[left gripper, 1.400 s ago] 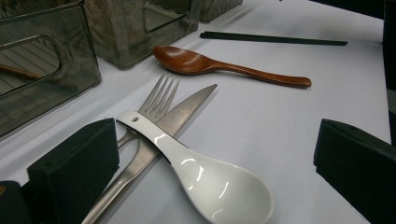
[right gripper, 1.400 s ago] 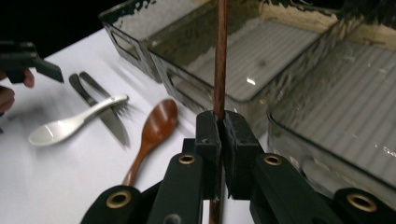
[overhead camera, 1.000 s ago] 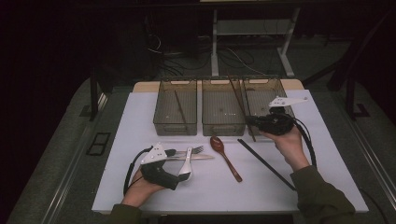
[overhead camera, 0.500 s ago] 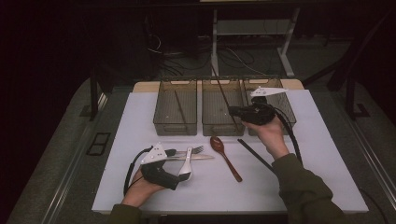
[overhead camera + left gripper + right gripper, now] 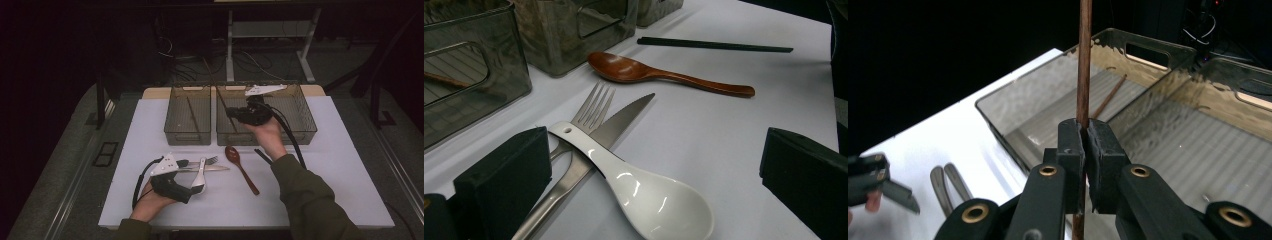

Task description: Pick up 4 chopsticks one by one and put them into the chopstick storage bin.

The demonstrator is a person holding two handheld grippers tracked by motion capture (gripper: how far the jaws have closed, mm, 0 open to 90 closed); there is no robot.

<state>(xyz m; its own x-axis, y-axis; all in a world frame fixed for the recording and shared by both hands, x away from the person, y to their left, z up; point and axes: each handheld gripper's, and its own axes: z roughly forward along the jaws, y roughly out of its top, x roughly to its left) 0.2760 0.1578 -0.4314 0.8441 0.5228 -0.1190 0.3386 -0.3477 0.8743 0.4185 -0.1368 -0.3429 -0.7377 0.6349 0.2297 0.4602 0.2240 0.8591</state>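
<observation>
Here, right gripper point(image 5: 1082, 150) jaws clamping chopstick point(image 5: 1083, 60), prob. above bin point(image 5: 1023, 105) rim.

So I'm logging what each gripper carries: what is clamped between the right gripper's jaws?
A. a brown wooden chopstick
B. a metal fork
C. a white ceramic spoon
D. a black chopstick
A: in the right gripper view, the right gripper has its jaws shut on a thin brown wooden chopstick, held above the grey bins.
</observation>
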